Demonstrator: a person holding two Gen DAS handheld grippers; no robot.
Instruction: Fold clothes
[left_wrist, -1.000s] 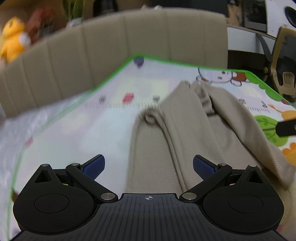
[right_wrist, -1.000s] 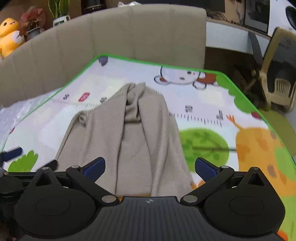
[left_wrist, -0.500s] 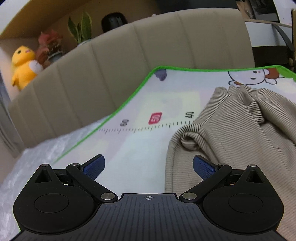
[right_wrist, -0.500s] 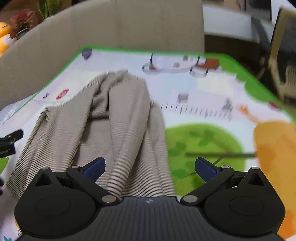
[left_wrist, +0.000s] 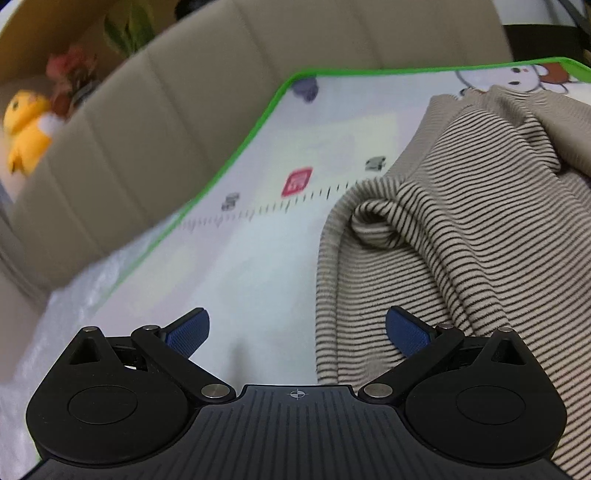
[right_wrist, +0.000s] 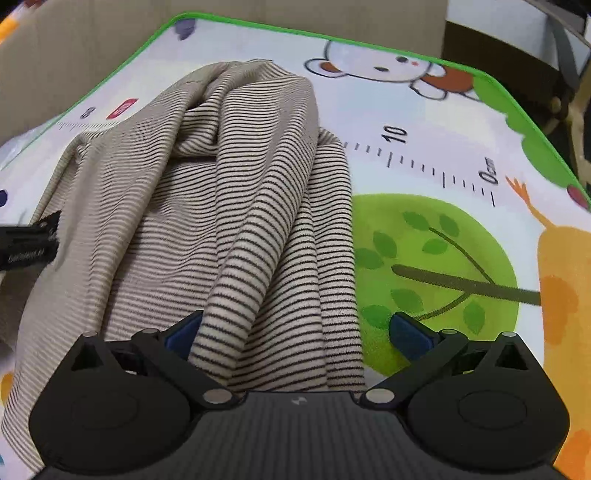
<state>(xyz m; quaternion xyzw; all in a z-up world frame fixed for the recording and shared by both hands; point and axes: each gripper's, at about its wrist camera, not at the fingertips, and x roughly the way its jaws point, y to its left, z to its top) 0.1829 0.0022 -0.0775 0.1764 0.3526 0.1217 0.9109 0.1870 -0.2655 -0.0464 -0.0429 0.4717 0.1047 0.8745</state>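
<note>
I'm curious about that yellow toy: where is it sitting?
The yellow plush duck shows only in the left wrist view, far left, behind the beige sofa back and beside a red potted plant.

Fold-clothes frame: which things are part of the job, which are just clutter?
In the job:
- striped garment, bunched on the play mat
- left hand-held gripper, open
- right hand-held gripper, open over the garment's near edge

Lying about:
- yellow plush toy
- potted plants
- beige sofa back
</note>
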